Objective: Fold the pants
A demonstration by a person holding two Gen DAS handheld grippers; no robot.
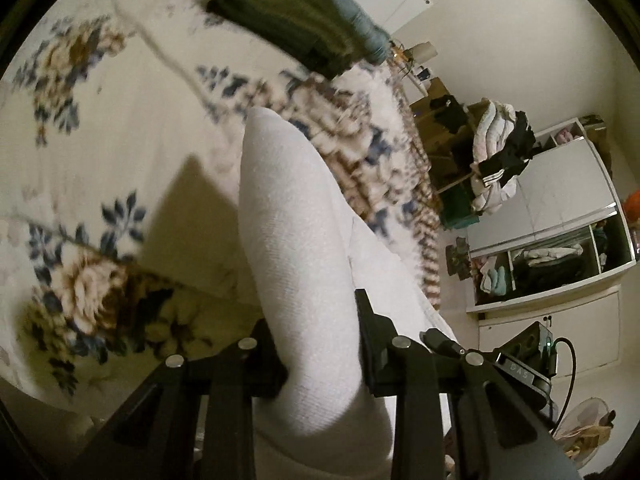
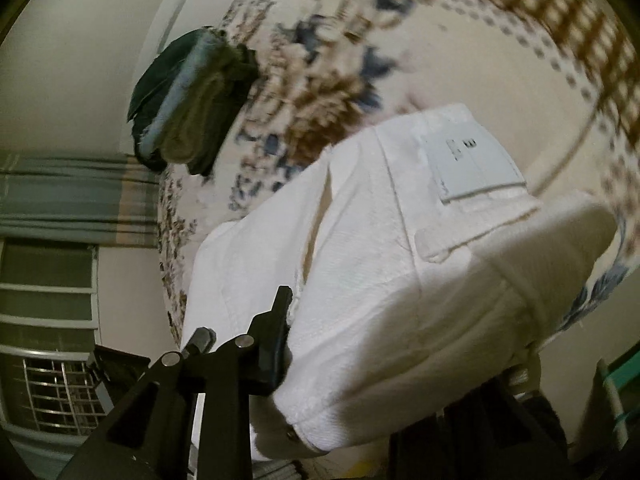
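White pants [image 1: 296,232] hang folded between my two grippers above a floral bedspread [image 1: 88,128]. My left gripper [image 1: 320,344] is shut on a thick fold of the pants, which rises between its fingers. In the right wrist view the waistband end of the pants [image 2: 400,248] shows, with a pale label patch [image 2: 472,164] and a belt loop. My right gripper [image 2: 384,344] is shut on the pants; its left finger [image 2: 276,344] presses the cloth and the right finger is hidden under it.
A stack of folded dark green and blue clothes [image 1: 304,28] lies at the far end of the bed, also in the right wrist view [image 2: 192,108]. A wardrobe [image 1: 560,220] and a clothes heap [image 1: 500,160] stand to the right. A window grille [image 2: 52,392] is at lower left.
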